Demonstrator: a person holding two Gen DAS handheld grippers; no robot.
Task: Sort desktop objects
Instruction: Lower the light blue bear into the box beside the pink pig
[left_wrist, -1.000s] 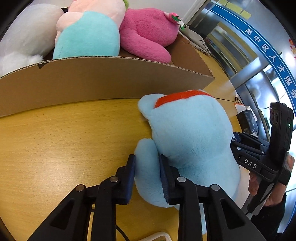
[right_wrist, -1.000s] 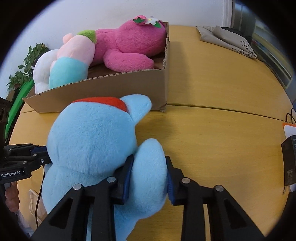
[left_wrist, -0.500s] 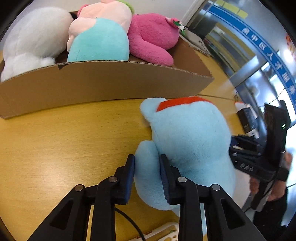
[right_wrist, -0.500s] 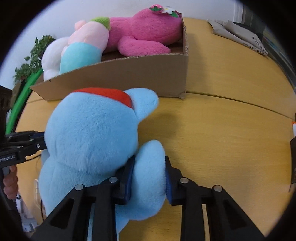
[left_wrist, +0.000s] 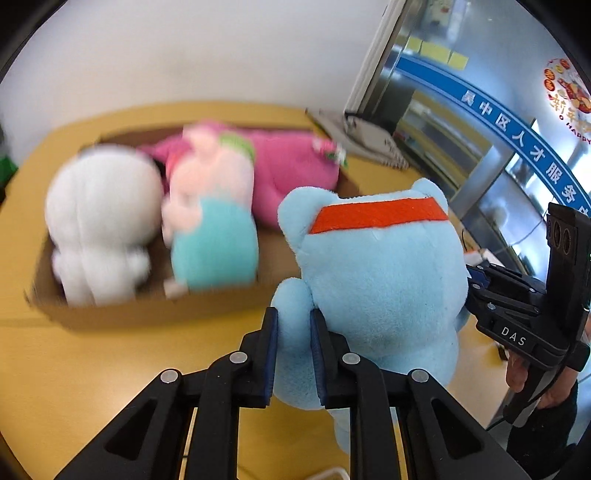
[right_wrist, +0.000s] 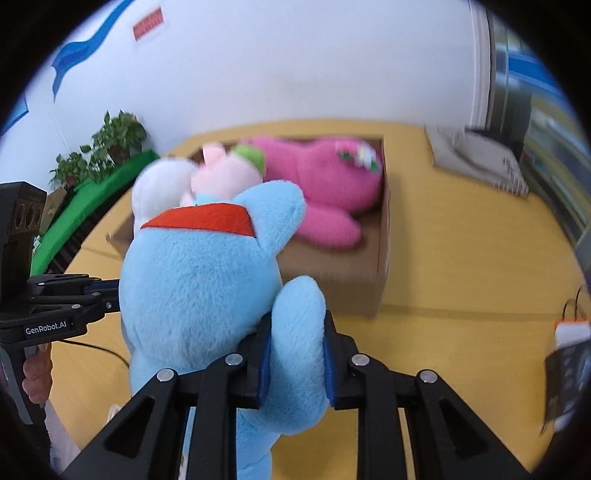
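A light blue plush toy (left_wrist: 384, 273) with a red band hangs in the air above the yellow table (left_wrist: 92, 369), held from both sides. My left gripper (left_wrist: 293, 332) is shut on one of its limbs, its jaws still closing. My right gripper (right_wrist: 297, 343) squeezes the opposite limb (right_wrist: 299, 332), its jaws closing too. Behind the toy lies a cardboard box (left_wrist: 147, 314) holding a white plush (left_wrist: 99, 218), a pink-and-teal plush (left_wrist: 210, 229) and a magenta plush (right_wrist: 325, 184). The blue toy (right_wrist: 199, 277) hides part of the box in the right wrist view.
A grey folded bag (right_wrist: 476, 158) lies at the table's far right. A small dark device (right_wrist: 569, 373) with an orange top stands at the right edge. Potted plants (right_wrist: 114, 136) and a green strip sit at the left. Glass doors (left_wrist: 461, 122) stand behind.
Both grippers have risen and lifted the blue plush off the table. The box now appears lower and farther, seen from above. Both pairs of jaws have narrowed on the limbs.
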